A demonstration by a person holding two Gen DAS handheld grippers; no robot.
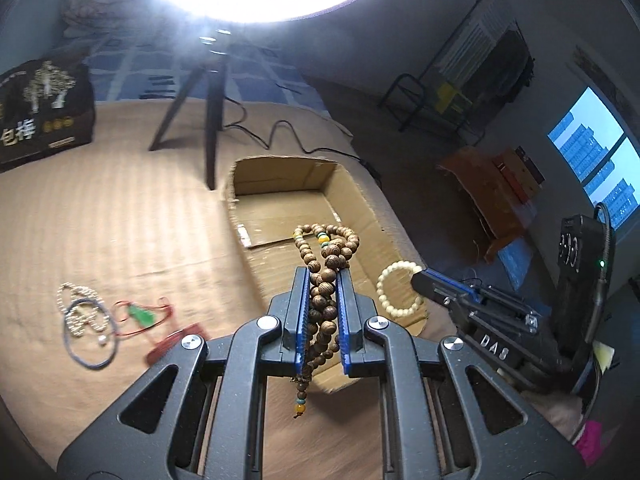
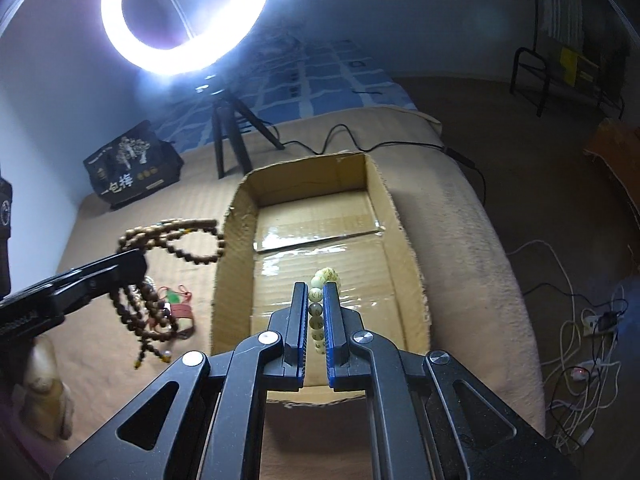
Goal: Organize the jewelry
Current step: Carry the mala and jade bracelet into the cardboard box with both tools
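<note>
Left gripper [image 1: 323,276]: clenched on a long brown wooden bead strand with green and amber accent beads [image 1: 325,252], bunched in several loops between the blue pads.
Strand position: held in the air at the near left edge of the open, shallow cardboard box [image 1: 280,208]; the tasselled tail hangs below the jaws.
Right gripper [image 2: 316,292]: clenched on a cream-coloured round-bead bracelet [image 2: 320,312], held over the box floor.
Strand handling: judged light and fully limp; loops swing and can snag the box wall. The beads are hard and smooth, so they may roll between the pads. Take hold across several loops at once, as now.
Bracelet handling: judged light, a small ring that keeps its shape loosely; grip across one arc of beads.
Remaining items: a pale small-bead necklace [image 1: 78,312], a thin grey cord loop [image 1: 90,334] and a green pendant on red cord [image 1: 141,315] lie on the tan ribbed bedcover [image 1: 120,220], left of the box.
Fragility: the pendant is probably brittle; lift by the cord.
</note>
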